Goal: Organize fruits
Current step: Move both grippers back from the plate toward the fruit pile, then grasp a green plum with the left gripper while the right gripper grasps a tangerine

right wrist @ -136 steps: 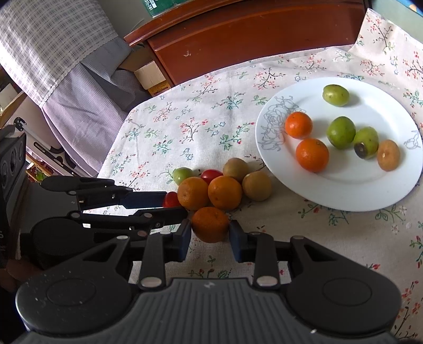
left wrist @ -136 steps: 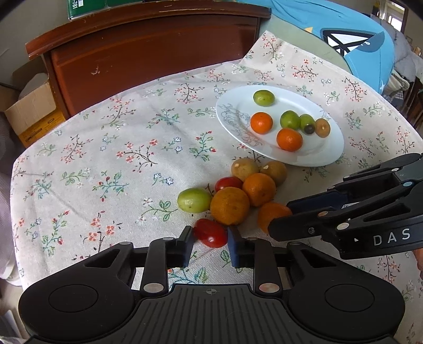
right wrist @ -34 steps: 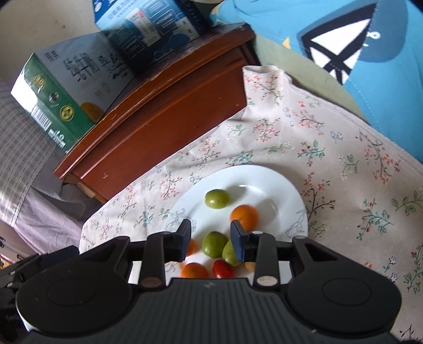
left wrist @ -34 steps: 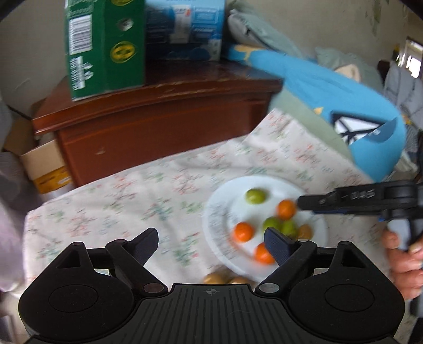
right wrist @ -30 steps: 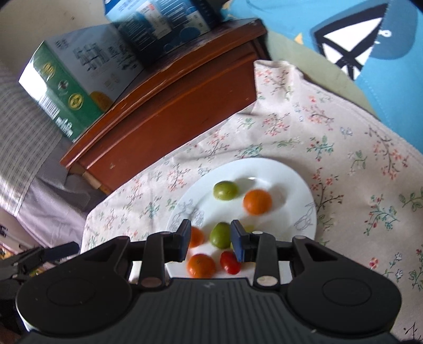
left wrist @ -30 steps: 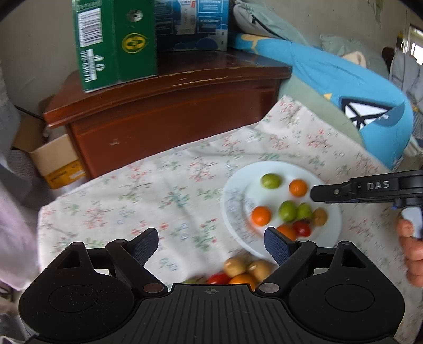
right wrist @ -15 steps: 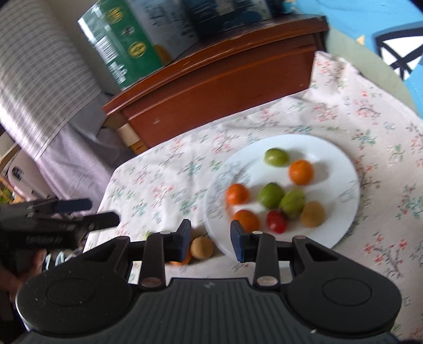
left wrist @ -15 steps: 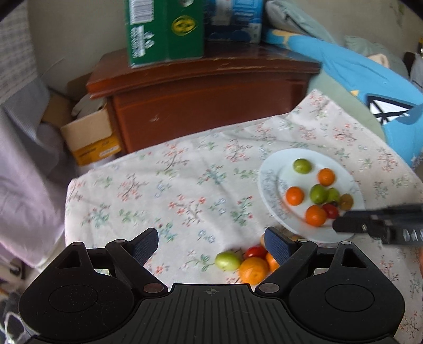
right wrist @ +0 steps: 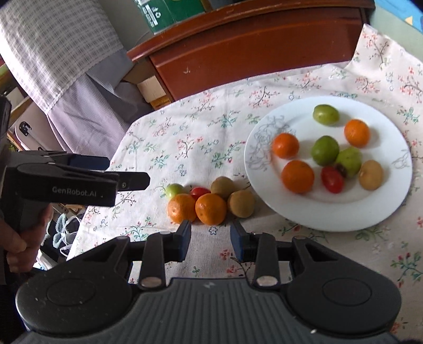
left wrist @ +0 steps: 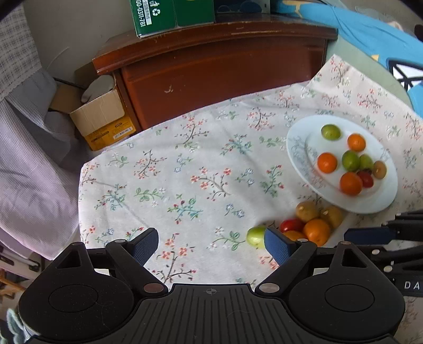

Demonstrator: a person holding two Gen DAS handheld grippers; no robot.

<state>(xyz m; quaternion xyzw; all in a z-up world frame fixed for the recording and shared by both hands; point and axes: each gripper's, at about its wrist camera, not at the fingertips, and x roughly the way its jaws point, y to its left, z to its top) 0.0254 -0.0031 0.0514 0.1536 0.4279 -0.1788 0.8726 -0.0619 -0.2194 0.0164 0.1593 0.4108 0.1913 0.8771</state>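
Note:
A white plate [right wrist: 383, 211] [left wrist: 298, 156] holds several fruits: oranges, green fruits, a red tomato [right wrist: 332, 179] and a brown fruit. A loose cluster lies on the floral cloth beside it: two oranges [right wrist: 211, 208], two brown fruits [right wrist: 241, 203], a red tomato [right wrist: 199, 191] and a green fruit [right wrist: 174, 190] [left wrist: 256, 236]. My right gripper [right wrist: 210, 239] is open and empty, just in front of the oranges. My left gripper [left wrist: 211, 242] is wide open and empty, left of the cluster; it also shows in the right wrist view [right wrist: 132, 180].
A brown wooden cabinet [left wrist: 224, 71] with a green box [left wrist: 171, 16] on top stands behind the table. A cardboard box [left wrist: 103, 116] sits on the floor at left. Checked fabric [right wrist: 66, 66] hangs past the table's left edge. A blue cushion [left wrist: 370, 34] lies at far right.
Both grippers have come down and back from the plate toward the loose cluster. A red tomato and one more orange lie on the plate that were on the cloth 4.5 s ago.

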